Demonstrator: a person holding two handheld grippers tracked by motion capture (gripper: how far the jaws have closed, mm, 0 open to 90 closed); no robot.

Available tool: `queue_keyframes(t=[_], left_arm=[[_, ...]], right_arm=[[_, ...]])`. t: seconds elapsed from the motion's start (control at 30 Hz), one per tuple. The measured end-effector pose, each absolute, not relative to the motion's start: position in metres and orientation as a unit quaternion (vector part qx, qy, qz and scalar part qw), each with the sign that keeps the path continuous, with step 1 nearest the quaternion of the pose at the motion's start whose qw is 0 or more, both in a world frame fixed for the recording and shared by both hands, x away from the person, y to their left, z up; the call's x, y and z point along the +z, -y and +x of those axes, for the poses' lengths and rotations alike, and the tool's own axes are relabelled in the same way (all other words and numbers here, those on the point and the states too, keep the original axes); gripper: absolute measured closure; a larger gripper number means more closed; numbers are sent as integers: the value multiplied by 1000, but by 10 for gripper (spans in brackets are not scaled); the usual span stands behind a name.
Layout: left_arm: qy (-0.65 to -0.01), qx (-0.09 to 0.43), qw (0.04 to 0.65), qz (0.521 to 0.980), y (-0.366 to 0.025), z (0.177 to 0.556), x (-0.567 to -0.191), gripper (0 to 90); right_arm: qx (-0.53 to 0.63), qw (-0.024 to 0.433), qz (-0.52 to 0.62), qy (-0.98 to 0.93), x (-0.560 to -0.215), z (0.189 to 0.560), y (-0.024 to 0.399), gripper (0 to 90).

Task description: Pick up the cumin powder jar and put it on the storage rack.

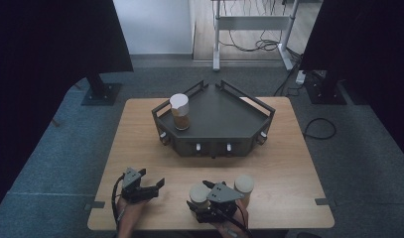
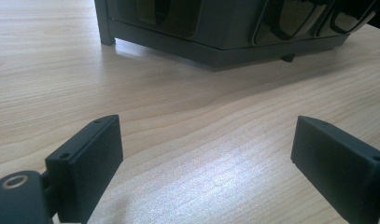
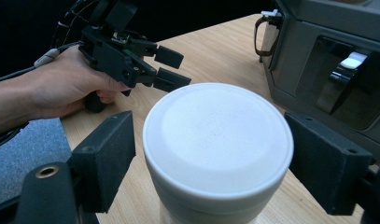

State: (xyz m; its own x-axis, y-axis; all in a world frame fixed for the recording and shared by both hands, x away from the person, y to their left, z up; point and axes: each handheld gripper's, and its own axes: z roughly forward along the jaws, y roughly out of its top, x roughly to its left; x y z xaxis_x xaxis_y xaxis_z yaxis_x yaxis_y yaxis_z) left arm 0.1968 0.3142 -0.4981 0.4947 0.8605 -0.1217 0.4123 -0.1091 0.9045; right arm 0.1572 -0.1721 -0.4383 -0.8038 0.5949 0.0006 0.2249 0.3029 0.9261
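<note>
A jar with a white lid (image 3: pixel 218 135) stands on the wooden table near its front edge, between the jaws of my right gripper (image 3: pixel 211 154). The right pad sits at the lid's edge, and a thin strip of table shows between the left pad and the lid. From above, this jar (image 1: pixel 198 191) is beside a second white-lidded jar (image 1: pixel 244 184). A third jar (image 1: pixel 179 111) with brownish contents stands on the dark tray (image 1: pixel 224 116). My left gripper (image 2: pixel 206 154) rests low over bare wood with its jaws wide apart and nothing between them. It also appears at the front left (image 1: pixel 157 187).
The dark five-sided tray stand (image 2: pixel 225 32) fills the table's middle and has a raised rail and handles on its front faces (image 3: pixel 339 74). A hand (image 3: pixel 61 88) holds the left gripper (image 3: pixel 169 70). Black stands and cables lie on the floor beyond.
</note>
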Motion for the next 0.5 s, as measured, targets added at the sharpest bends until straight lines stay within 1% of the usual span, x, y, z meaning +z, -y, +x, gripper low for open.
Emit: queue_keyframes(t=[0.13, 0.23, 0.5], left_arm=[[-449, 226, 494, 709, -314, 197, -498, 84], [-448, 226, 495, 709, -315, 197, -498, 84], [-449, 225, 495, 709, -315, 197, -498, 84]], right_arm=[[529, 171, 260, -790, -439, 159, 172, 266], [532, 168, 268, -785, -442, 159, 174, 321], [531, 174, 276, -782, -441, 156, 172, 327]])
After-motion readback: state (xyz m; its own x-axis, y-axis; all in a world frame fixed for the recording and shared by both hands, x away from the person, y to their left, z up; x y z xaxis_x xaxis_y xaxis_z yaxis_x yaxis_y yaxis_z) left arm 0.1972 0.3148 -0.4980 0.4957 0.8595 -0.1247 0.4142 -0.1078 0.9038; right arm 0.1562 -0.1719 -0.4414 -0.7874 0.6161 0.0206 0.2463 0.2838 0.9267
